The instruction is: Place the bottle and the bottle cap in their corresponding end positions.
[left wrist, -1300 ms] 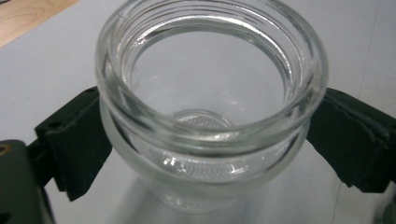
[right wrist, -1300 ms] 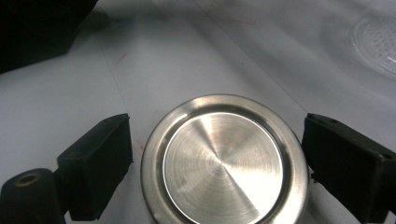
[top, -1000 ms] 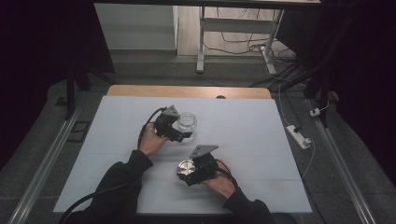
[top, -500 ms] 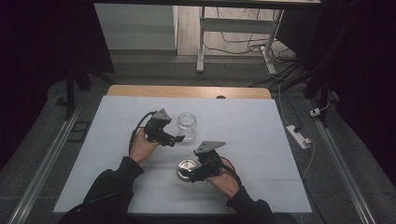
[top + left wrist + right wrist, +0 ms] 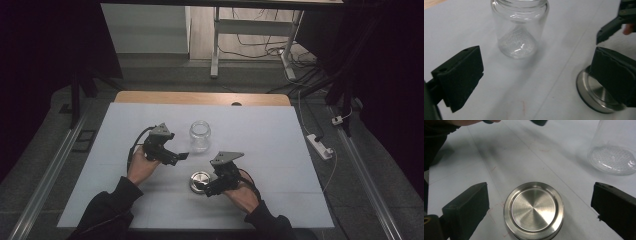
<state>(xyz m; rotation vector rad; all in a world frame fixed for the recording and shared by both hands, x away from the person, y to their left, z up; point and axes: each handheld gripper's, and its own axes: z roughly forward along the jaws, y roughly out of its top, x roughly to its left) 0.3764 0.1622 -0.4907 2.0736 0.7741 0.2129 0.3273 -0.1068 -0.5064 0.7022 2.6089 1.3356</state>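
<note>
I have the left gripper [image 5: 181, 156] spread wide, its jaws just opened, empty, near the upright jar [image 5: 199, 135]. My right gripper [image 5: 200, 187], also just opened, flanks the lid [image 5: 200, 180] lying flat on the table [image 5: 280, 145], not pinching it.

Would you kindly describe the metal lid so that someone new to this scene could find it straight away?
Start at the pale table and look to its near half, just ahead of the person's right hand. There, between the open jaws of the right claw, lies the metal lid, flat on the surface and untouched. It is the low, round, brushed-silver disc, unlike the tall clear glass jar standing farther back.
</note>
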